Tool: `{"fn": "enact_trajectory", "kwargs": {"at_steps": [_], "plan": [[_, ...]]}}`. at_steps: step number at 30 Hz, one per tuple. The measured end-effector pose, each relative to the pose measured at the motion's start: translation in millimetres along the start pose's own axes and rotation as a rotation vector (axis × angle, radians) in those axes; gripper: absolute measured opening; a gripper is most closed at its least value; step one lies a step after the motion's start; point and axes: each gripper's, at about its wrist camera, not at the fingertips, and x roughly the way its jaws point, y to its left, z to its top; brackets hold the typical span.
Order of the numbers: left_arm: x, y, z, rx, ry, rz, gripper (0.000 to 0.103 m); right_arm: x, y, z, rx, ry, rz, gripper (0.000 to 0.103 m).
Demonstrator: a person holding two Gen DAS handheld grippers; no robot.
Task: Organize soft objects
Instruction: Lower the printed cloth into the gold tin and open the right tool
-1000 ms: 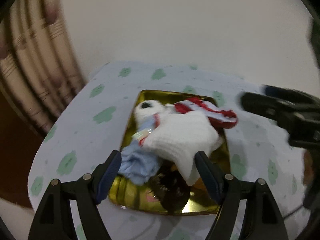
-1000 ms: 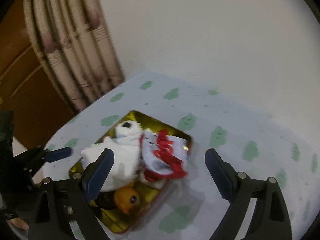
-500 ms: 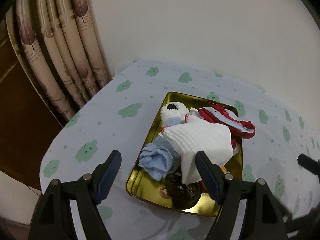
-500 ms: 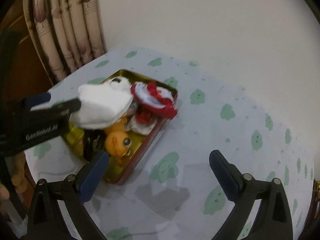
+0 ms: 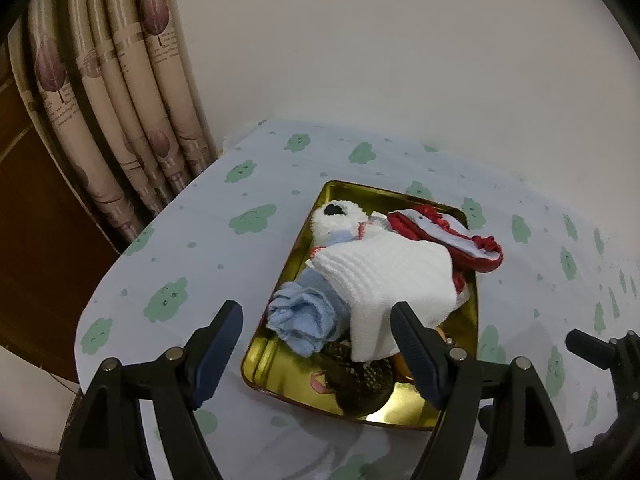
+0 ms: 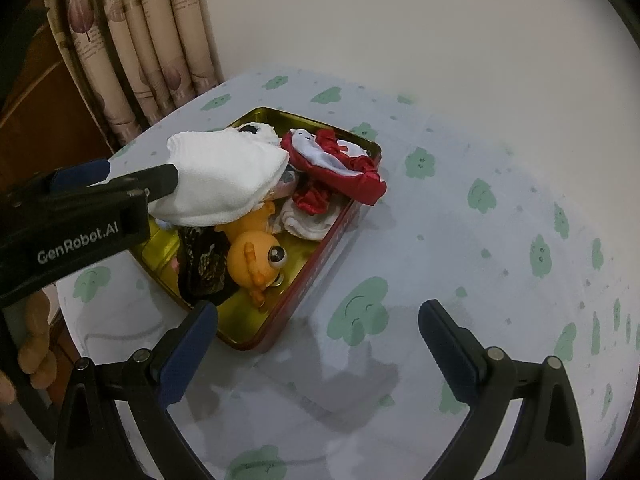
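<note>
A gold tin [image 5: 362,191] with red outer walls [image 6: 320,272] holds a heap of soft things. On top lies a white knitted cloth [image 5: 384,272]. Beside it are a light blue cloth [image 5: 302,316], a white plush with a black spot [image 5: 336,216] and a red-and-white sock [image 5: 444,232]. An orange toy [image 6: 256,256] and a dark patterned piece [image 6: 202,264] lie at the near end. My left gripper [image 5: 318,350] stands open over the tin's near end, and the white cloth [image 6: 224,184] rests against its right finger. My right gripper [image 6: 318,350] is open over bare tablecloth to the right of the tin.
The tin sits on a round table under a pale cloth with green cloud prints [image 6: 480,200]. A patterned curtain [image 5: 132,120] hangs at the back left, with a white wall behind. The table edge drops off at the left. A person's hand [image 6: 36,340] holds the left gripper.
My right gripper has swung right and down, off the tin and over bare tablecloth, with its jaws slightly wider. The left wrist view has steadied and tilted, with the tin now further right.
</note>
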Motion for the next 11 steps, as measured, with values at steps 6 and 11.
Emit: {"fn": "enact_trajectory", "kwargs": {"at_steps": [6, 11], "plan": [[-0.4, 1.4, -0.1, -0.011, 0.005, -0.058, 0.078, 0.1, 0.0, -0.8, 0.005, -0.007, 0.012, 0.099], [-0.9, 1.3, 0.3, -0.022, 0.002, -0.017, 0.078, -1.0, -0.5, -1.2, 0.002, -0.014, 0.015, 0.099]]}}
